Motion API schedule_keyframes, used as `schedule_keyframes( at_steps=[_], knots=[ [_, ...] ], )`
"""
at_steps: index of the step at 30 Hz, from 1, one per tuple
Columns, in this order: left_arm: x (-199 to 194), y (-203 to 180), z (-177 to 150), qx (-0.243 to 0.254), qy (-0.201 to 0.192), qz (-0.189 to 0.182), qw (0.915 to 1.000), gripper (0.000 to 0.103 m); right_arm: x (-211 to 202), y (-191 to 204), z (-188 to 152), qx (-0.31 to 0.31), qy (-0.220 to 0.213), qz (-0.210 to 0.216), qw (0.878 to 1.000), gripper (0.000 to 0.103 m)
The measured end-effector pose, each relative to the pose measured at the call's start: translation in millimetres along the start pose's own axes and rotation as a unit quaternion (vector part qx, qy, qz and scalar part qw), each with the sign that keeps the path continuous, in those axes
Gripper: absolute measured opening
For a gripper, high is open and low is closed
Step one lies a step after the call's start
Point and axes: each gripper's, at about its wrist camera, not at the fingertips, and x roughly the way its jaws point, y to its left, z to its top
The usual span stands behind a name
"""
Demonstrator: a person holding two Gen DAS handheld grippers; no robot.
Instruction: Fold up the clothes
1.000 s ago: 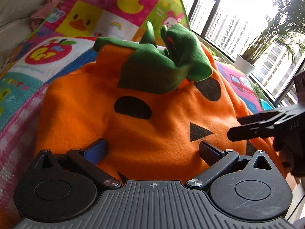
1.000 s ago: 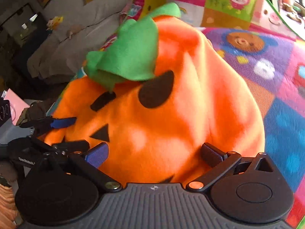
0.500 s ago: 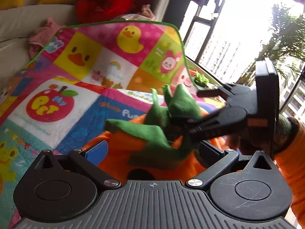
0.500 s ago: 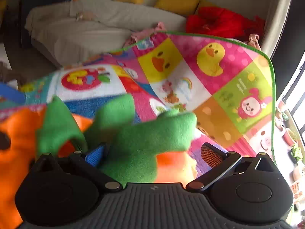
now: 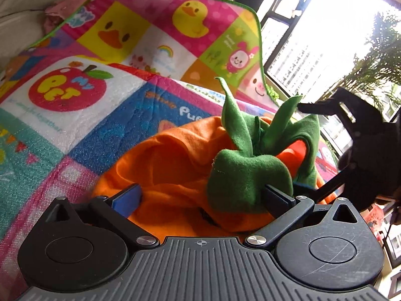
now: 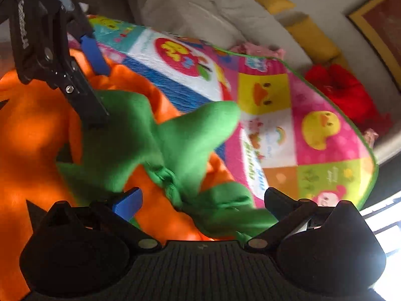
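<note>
An orange pumpkin costume (image 5: 170, 173) with a green leaf collar (image 5: 248, 173) lies bunched on a colourful play mat (image 5: 105, 115). My left gripper (image 5: 200, 198) is open, its fingers either side of the orange cloth and green collar. My right gripper (image 6: 200, 200) is open too, with the green collar (image 6: 170, 145) and orange cloth (image 6: 32, 135) between its fingers. The right gripper shows at the right of the left wrist view (image 5: 356, 150); the left gripper shows at the upper left of the right wrist view (image 6: 62, 62), resting on the costume.
A beige sofa (image 6: 200, 12) with yellow cushions (image 6: 310, 37) and a red garment (image 6: 343, 95) stands beyond the mat. A pink garment (image 5: 65, 12) lies on the sofa. A bright window (image 5: 313, 50) with a plant (image 5: 376, 75) is on the right.
The costume was spread with its face showing a second ago. Both grippers have carried its near edge forward over the collar, and it now lies bunched. Both views have tilted up towards the sofa.
</note>
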Motion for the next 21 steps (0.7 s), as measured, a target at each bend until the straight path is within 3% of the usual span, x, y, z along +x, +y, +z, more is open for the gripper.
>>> schedule_keyframes(
  at_steps=[3, 4, 5, 7, 8, 12, 14, 17, 19, 21],
  knots=[
    [-9, 2, 0, -0.005, -0.007, -0.004, 1.0, 0.103, 21, -21, 33, 0.04, -0.028, 0.01, 0.999, 0.103],
    [-11, 3, 1, -0.005, -0.009, -0.004, 0.9999, 0.103, 26, -43, 47, 0.086, -0.049, -0.01, 0.995, 0.103],
    [-14, 3, 2, -0.004, -0.01, -0.003, 0.9999, 0.103, 31, -63, 53, 0.124, -0.059, -0.066, 0.988, 0.103],
    [-17, 2, 4, -0.001, -0.015, 0.0, 0.9999, 0.103, 41, -102, 64, 0.197, -0.079, -0.18, 0.961, 0.103],
    [-18, 1, 6, 0.002, -0.017, 0.001, 0.9998, 0.103, 45, -114, 65, 0.203, -0.076, -0.219, 0.952, 0.103],
    [-15, -9, 12, 0.016, -0.022, 0.009, 0.9996, 0.103, 46, -134, 50, 0.233, -0.028, -0.15, 0.961, 0.103],
    [-10, -14, 16, 0.022, -0.017, 0.008, 0.9996, 0.103, 32, -131, 34, 0.22, -0.034, -0.127, 0.967, 0.103],
    [-5, -24, 24, 0.039, -0.017, 0.009, 0.9991, 0.103, 6, -131, 10, 0.233, -0.062, -0.145, 0.96, 0.103],
    [-4, -32, 30, 0.051, -0.022, 0.005, 0.9985, 0.103, -12, -139, -9, 0.276, -0.081, -0.145, 0.947, 0.103],
    [-1, -41, 38, 0.065, -0.03, 0.001, 0.9974, 0.103, -8, -145, -27, 0.318, -0.074, -0.145, 0.934, 0.103]
  ],
)
